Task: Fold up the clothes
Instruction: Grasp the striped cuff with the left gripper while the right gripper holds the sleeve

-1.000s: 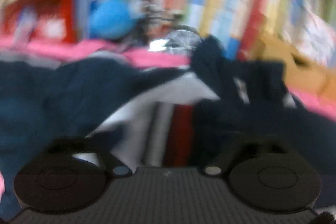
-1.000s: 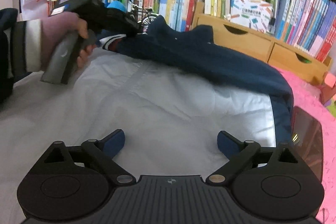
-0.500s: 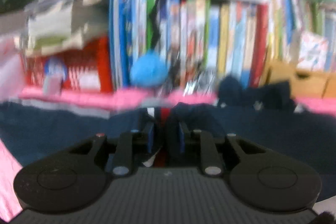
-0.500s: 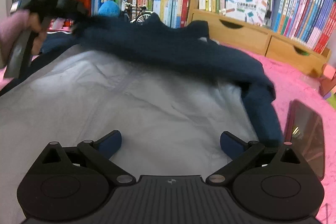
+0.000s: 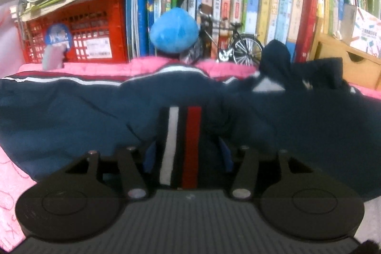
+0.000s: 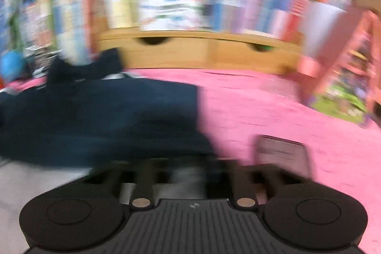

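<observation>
Left tool point(image 5: 187, 156), jaws opening: the striped cuff point(image 5: 181, 142) of the navy jacket point(image 5: 71, 116) lies between its blue pads, the garment spread across the pink bedcover point(image 5: 14, 173) beyond. Right tool point(image 6: 188, 176), heavily blurred, jaws pressed together over the jacket's pale lining point(image 6: 187, 182); whether fabric is pinched cannot be told.
</observation>
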The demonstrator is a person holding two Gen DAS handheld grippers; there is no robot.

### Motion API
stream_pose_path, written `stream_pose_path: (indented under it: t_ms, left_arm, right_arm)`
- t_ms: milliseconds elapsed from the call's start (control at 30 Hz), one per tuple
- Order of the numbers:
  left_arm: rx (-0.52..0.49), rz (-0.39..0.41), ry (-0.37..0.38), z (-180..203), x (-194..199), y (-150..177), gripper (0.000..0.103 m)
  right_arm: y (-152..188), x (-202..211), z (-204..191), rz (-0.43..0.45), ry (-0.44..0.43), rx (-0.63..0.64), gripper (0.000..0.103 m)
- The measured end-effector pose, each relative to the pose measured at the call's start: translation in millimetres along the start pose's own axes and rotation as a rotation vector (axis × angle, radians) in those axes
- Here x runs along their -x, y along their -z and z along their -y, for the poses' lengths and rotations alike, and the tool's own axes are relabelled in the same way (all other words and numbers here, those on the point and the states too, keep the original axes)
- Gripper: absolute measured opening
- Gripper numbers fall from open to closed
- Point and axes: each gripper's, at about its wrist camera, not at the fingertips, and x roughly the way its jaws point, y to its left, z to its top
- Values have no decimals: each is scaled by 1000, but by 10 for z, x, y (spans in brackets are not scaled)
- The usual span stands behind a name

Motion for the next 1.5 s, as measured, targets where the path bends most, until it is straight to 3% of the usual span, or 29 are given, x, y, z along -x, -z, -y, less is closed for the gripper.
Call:
stream_pose_path:
  t_ms: [67, 233, 333, 400, 467, 500, 567, 600, 667, 800, 867, 933, 1000, 1067, 1100, 1167, 1200, 1233, 1300, 1400, 1467, 1500]
  left_arm:
    - [3, 0, 3, -9, 0, 1, 53]
    - [-38, 27, 22, -88, 112, 36, 52]
    - [-113, 45, 10, -144, 214, 109, 53]
    - [-112, 30, 20, -177, 200, 121, 53]
    - [-108, 10, 28, -179, 151, 104, 55]
    - [-107, 7, 28, -171, 134, 95, 55]
    - [-114, 9, 23, -143, 123, 87, 55]
    - [-119, 10, 20, -132, 125, 91, 55]
    - [-119, 11, 19, -126, 126, 92, 55]
    - [-90, 3, 35, -177, 116, 92, 58]
    - [-76, -1, 42, -198, 112, 90, 60]
    - [-63, -4, 49, -217, 109, 88, 61]
    - [-67, -5, 52, -205, 105, 86, 63]
    - [-71, -7, 59, -198, 103, 87, 65]
    - [-71, -7, 59, -198, 101, 87, 65]
    - [-70, -7, 60, -200, 96, 88, 65]
    - [-70, -7, 60, -199, 94, 88, 65]
    - [-70, -7, 60, -200, 92, 88, 65]
    - [-69, -7, 60, -198, 92, 91, 65]
    - [-68, -7, 60, -200, 90, 93, 65]
    - [-67, -7, 62, -202, 88, 94, 66]
    - [-66, -7, 64, -202, 86, 94, 66]
  right_arm:
    - [69, -66, 22, -40, -1, 3, 2]
    - [292, 44, -270, -9, 46, 239, 9]
    - [307, 66, -287, -5, 36, 265, 8]
    - [280, 110, -331, -25, 21, 270, 10]
    - [241, 282, -392, -42, -114, 282, 25]
    - [224, 384, -437, -45, -224, 287, 31]
    - [207, 560, -570, -34, -419, 301, 56]
    - [205, 645, -654, -17, -503, 311, 57]
    - [130, 673, -852, 24, -547, 305, 59]
    - [-89, 458, -1080, 52, -530, 192, 59]
    - [-172, 194, -1034, 0, -450, 108, 59]
    - [-199, -104, -878, -75, -317, 55, 58]
    - [-205, -226, -696, -85, -223, 40, 49]
    - [-228, -270, -533, -64, -131, 48, 16]
    - [-277, -265, -526, -62, -19, 58, 18]
    - [-353, -181, -645, -2, 173, 108, 39]
    - [-395, -123, -698, 44, 159, 126, 42]
    - [-448, -90, -731, 64, 77, 125, 43]
    - [-537, -124, -788, 38, -119, 74, 44]
    - [-592, -354, -897, -10, -256, 44, 47]
    - [-602, -668, -957, -62, -173, 67, 50]
    - [-601, -751, -979, -49, -88, 76, 56]
